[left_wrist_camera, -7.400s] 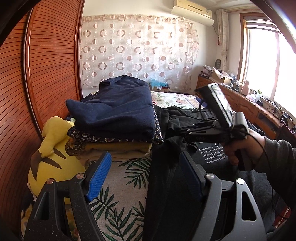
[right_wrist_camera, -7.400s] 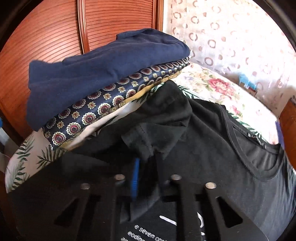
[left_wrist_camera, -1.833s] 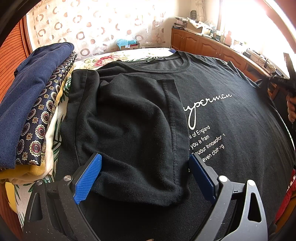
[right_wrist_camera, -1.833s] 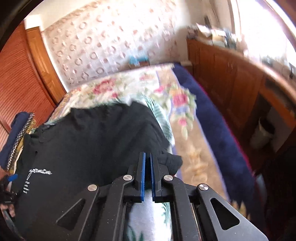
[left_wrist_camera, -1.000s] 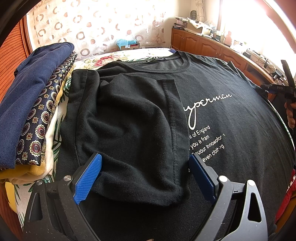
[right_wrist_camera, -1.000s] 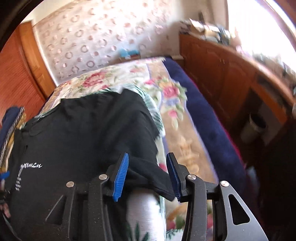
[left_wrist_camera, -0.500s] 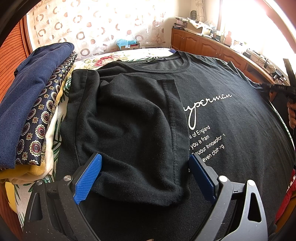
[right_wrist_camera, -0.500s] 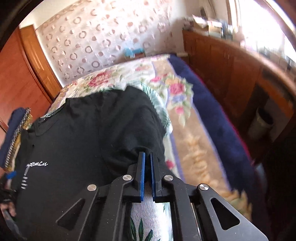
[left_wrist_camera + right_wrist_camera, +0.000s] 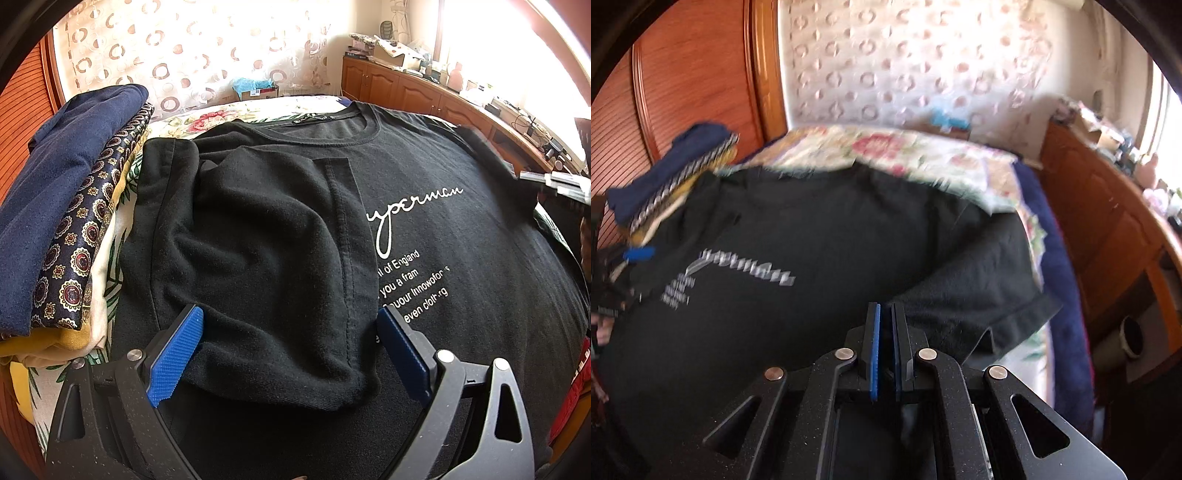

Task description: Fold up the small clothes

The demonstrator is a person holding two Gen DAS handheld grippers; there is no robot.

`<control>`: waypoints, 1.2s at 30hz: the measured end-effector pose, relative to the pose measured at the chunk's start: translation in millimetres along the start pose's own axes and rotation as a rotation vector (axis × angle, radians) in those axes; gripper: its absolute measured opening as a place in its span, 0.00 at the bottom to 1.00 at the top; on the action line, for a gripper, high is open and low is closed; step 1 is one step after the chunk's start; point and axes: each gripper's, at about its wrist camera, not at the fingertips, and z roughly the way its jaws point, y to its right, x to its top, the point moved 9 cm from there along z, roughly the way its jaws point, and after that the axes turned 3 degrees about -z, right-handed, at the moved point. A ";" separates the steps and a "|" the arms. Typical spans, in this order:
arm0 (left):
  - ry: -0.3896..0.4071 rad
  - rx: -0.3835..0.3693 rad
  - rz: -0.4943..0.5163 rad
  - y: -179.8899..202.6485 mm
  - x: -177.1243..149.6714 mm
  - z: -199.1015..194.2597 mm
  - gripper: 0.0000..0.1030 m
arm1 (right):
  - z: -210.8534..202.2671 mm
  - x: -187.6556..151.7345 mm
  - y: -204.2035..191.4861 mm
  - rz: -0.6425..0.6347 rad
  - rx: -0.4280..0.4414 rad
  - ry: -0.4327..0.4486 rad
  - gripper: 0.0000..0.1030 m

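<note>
A black T-shirt (image 9: 461,236) with white lettering lies face up on the bed. Its left side and sleeve (image 9: 258,236) are folded over onto the chest. My left gripper (image 9: 291,343) is open, its blue pads either side of the folded sleeve's hem, just above the cloth. In the right wrist view the shirt (image 9: 798,258) is blurred by motion. My right gripper (image 9: 884,343) is shut on the shirt's right edge, beside the right sleeve (image 9: 982,295), and holds it lifted. The right gripper's body shows at the left wrist view's right edge (image 9: 554,181).
A stack of folded clothes (image 9: 70,199), navy on top, sits left of the shirt against a wooden wardrobe (image 9: 683,85). The floral bedsheet (image 9: 905,151) lies beyond the collar. Wooden cabinets (image 9: 406,88) run along the right under a bright window. A bin (image 9: 1126,339) stands on the floor.
My right gripper, shut on the shirt's right edge, has swung up and toward the left, pulling the cloth with it. The left gripper has not moved.
</note>
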 end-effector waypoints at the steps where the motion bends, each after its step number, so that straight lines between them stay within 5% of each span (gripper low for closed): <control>1: 0.000 0.000 0.000 0.0 -0.1 0.0 0.92 | 3.1 -4.6 -1.5 0.000 0.003 -0.009 0.05; 8: 0.000 0.000 0.000 -0.2 0.0 0.0 0.92 | -6.9 -11.2 6.3 0.058 0.008 -0.002 0.36; 16: 0.000 0.000 0.000 -0.2 0.1 -0.1 0.92 | -32.1 -16.0 53.9 0.172 -0.095 0.071 0.39; 28: 0.000 -0.001 0.000 -0.5 0.2 -0.3 0.92 | 31.5 -18.4 109.5 0.370 -0.130 -0.055 0.39; 30: 0.000 0.000 0.000 -0.4 0.3 0.0 0.92 | 29.2 -10.4 113.8 0.358 -0.140 -0.056 0.38; 33: 0.000 -0.001 0.000 -0.6 0.1 -0.1 0.92 | 33.1 0.1 110.9 0.284 -0.183 -0.056 0.23; 34: 0.000 -0.001 0.000 -0.3 0.0 0.0 0.92 | 40.2 -0.8 115.1 0.271 -0.196 -0.057 0.08; 36: 0.000 0.000 0.000 -0.5 0.1 -0.1 0.92 | 45.7 2.4 111.7 0.245 -0.197 -0.062 0.04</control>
